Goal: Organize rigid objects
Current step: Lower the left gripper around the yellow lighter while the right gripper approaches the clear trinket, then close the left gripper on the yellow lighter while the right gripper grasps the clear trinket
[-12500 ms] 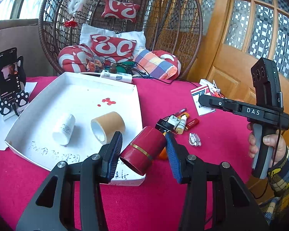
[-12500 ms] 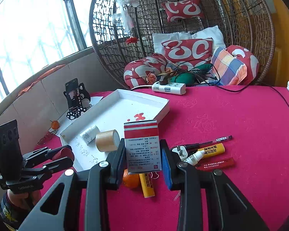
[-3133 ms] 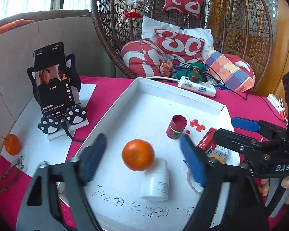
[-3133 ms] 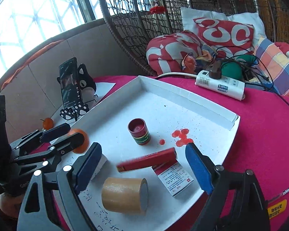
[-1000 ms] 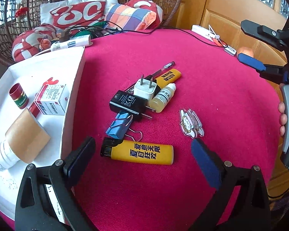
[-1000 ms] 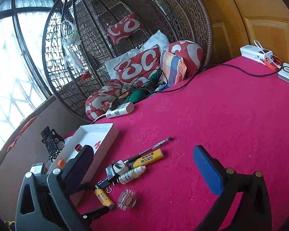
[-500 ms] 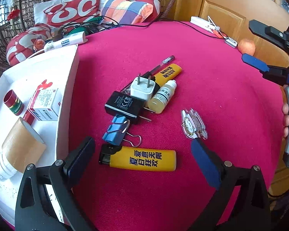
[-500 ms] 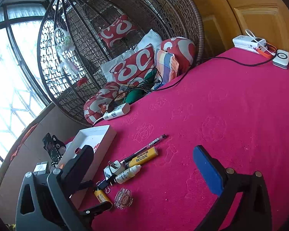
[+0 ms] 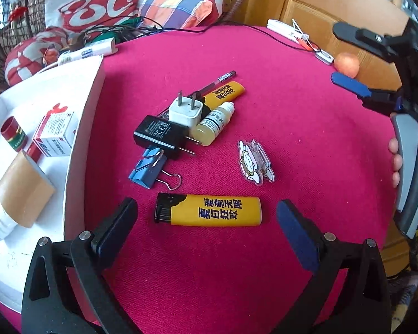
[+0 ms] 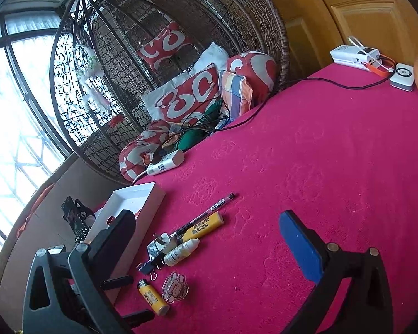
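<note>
The left gripper point(image 9: 206, 222) hangs with its jaws spread wide and empty, straddling a yellow plastic lighter with black printed characters point(image 9: 209, 210) that lies flat on the magenta tablecloth point(image 9: 306, 128). Just beyond lie a blue metal binder clip point(image 9: 146, 168) and a clear cartoon-figure charm point(image 9: 253, 161). Farther on, a black plug adapter point(image 9: 160, 135), a white two-pin charger point(image 9: 185, 111), a small dropper bottle of yellowish liquid point(image 9: 213, 125), a second yellow lighter point(image 9: 225, 91) and a dark pen point(image 9: 217, 80) cluster together. To the left, the white shallow tray point(image 9: 80, 139) holds a brown tape roll point(image 9: 23, 192) and a red-and-white carton point(image 9: 55, 135). The right gripper point(image 10: 206, 239) is also wide open, holding nothing, well above the cloth.
</note>
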### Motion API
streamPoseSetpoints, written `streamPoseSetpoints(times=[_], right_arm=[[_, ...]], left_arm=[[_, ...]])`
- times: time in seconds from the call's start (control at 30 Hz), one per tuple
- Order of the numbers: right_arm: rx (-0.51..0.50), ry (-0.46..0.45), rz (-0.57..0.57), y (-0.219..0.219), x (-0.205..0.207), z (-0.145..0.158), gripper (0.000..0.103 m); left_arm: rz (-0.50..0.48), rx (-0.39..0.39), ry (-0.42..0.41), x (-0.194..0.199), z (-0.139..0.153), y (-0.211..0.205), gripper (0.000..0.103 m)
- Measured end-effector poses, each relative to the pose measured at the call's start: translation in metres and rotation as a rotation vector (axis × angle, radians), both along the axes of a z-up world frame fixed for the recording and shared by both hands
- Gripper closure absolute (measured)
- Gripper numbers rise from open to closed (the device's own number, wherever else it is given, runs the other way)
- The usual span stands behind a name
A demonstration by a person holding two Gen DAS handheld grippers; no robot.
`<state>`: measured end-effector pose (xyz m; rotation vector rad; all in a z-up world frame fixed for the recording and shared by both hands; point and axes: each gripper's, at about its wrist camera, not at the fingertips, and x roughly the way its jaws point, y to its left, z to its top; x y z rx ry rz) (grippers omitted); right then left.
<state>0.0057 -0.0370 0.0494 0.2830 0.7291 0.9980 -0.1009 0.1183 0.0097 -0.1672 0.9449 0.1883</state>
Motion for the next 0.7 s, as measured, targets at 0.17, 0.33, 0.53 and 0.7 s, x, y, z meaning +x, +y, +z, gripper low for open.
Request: streamPoseSetpoints(times=[0.17, 0.33, 0.53, 0.7], right_arm=[[-0.015, 0.004, 0.016, 0.005, -0.002, -0.003, 0.0], [-0.093, -0.018, 0.081, 0.02, -0.012, -0.008, 0.0], [-0.33, -0.131, 0.237, 0.059, -0.052, -0.026, 0.0], [-0.424, -0.128, 0.294, 0.085, -0.066, -0.045, 0.041]], left_arm=[[-0.07, 0.044, 0.033, 0.011, -0.015, -0.018, 0.002], [-0.048, 0.061, -0.009, 0.002, -0.012, -0.013, 0.021], [-0.011, 0.006, -0.036, -0.018, -0.009, 0.0, 0.022], [-0.019, 0.006, -0.054, -0.028, -0.004, -0.006, 0.021]])
